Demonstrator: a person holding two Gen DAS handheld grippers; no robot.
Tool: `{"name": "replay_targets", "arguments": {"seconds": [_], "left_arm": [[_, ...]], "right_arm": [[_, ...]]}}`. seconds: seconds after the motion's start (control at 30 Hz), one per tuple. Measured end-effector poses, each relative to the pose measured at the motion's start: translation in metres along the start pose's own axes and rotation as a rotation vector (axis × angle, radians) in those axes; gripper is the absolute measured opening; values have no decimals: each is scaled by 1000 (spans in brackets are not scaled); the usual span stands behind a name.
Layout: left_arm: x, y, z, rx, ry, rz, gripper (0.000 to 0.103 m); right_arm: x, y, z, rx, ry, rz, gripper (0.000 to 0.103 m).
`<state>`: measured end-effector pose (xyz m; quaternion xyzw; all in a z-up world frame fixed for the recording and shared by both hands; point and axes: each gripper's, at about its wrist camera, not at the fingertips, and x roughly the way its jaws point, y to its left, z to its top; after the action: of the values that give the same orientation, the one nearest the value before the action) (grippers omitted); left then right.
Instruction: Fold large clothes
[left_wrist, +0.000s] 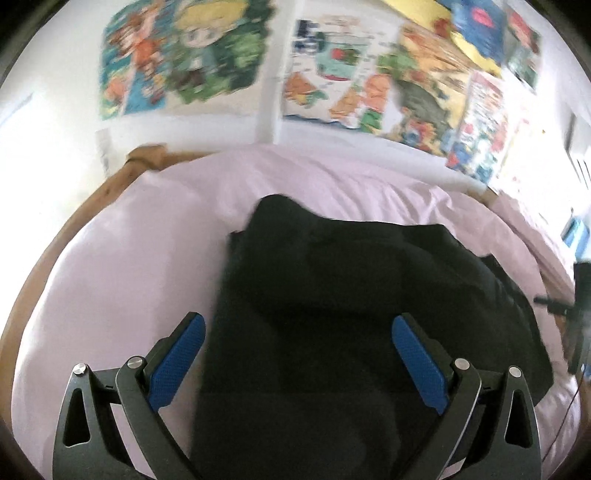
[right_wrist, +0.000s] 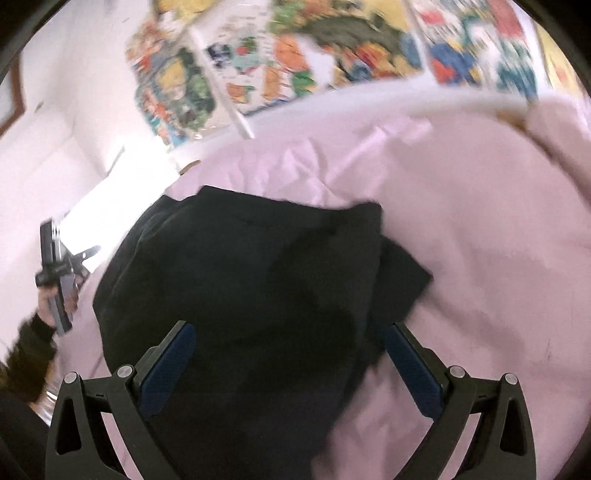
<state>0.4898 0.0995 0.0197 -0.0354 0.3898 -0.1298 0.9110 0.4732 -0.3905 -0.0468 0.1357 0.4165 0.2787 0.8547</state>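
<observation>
A large black garment (left_wrist: 351, 295) lies partly folded on a bed with a pale pink sheet (left_wrist: 129, 258). My left gripper (left_wrist: 297, 328) is open and empty, raised above the garment's near left edge. In the right wrist view the same black garment (right_wrist: 251, 280) lies on the pink sheet (right_wrist: 480, 240), with a loose flap sticking out on its right side. My right gripper (right_wrist: 290, 338) is open and empty above the garment's near part. The left gripper (right_wrist: 57, 273), in a hand, shows at the left edge of the right wrist view.
A wooden bed frame (left_wrist: 122, 181) runs along the left and far side. The wall behind carries colourful cartoon posters (left_wrist: 332, 74). A pink pillow (right_wrist: 554, 133) lies at the far right of the bed. The right gripper's body (left_wrist: 576, 314) shows at the right edge.
</observation>
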Motion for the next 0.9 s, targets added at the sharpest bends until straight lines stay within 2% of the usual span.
{"name": "replay_targets", "arguments": {"seconds": [0.1, 0.27, 0.33, 0.43, 0.57, 0.77, 0.9], "left_arm": [[-6, 24, -3, -76, 32, -44, 99], [-5, 63, -9, -149, 122, -114, 99], [3, 78, -10, -194, 173, -156, 99], [9, 91, -3, -219, 207, -251, 99], [18, 89, 4, -161, 255, -341, 99], [43, 71, 1, -30, 364, -356, 99], [57, 68, 3, -19, 405, -392, 99]], "right_arm": [[11, -16, -6, 85, 68, 72, 103], [30, -28, -16, 169, 160, 180, 103], [36, -35, -19, 203, 183, 202, 103], [43, -43, -23, 224, 226, 208, 103], [45, -47, -29, 193, 263, 248, 103], [54, -51, -31, 225, 257, 338, 103], [65, -50, -32, 238, 260, 391, 103]]}}
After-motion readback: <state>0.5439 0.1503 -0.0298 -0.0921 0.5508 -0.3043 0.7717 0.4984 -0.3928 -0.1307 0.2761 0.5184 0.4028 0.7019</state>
